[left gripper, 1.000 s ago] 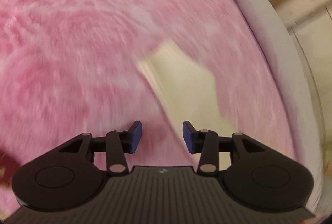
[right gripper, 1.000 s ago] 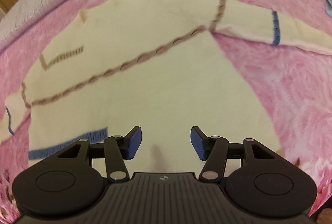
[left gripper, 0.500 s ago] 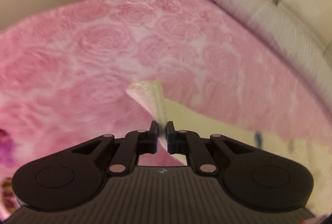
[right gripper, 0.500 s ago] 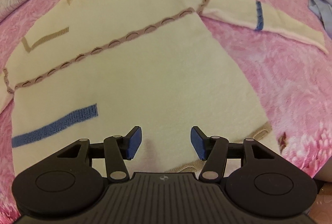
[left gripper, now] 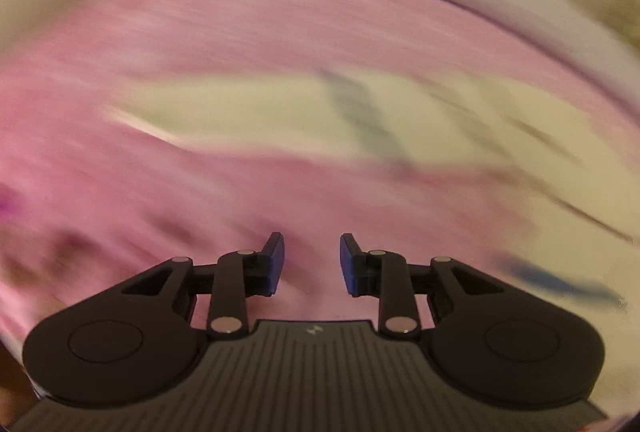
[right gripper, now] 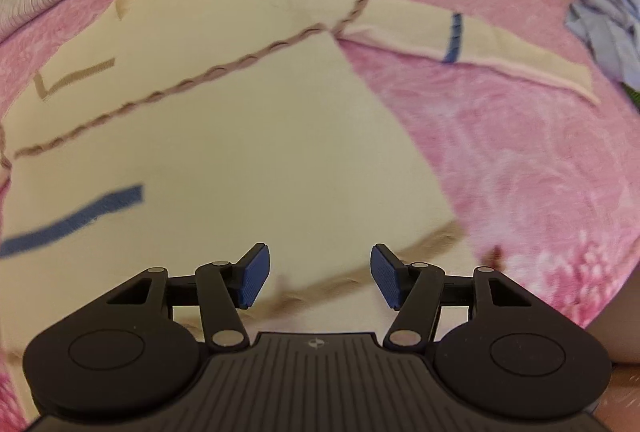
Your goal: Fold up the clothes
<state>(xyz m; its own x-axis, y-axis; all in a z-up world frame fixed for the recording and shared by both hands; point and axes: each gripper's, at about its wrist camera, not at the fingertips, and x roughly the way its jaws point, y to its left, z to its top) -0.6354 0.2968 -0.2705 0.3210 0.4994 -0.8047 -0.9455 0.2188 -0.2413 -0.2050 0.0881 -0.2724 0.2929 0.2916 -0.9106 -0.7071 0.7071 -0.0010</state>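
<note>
L gripper (left gripper: 311, 264): jaws opening, nothing between, view blurred, over pink blanket (left gripper: 200, 32). Cream sweater (right gripper: 224, 160) lies flat, centre of bed, sleeve out far right. R gripper (right gripper: 319, 274): jaws opening, empty, above near hem. Step: spread done, I'd say; next, grab a sleeve & fold inward.

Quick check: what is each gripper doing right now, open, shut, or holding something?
Left gripper: jaws opening, nothing between them.
Right gripper: jaws opening, empty, above the cream knitted sweater.

So that's one cream sweater (right gripper: 240, 152), one pink blanket (right gripper: 520, 160), one crumpled blue garment (right gripper: 608, 24), plus two tools: left tool (left gripper: 311, 264) and right tool (right gripper: 320, 274).
</note>
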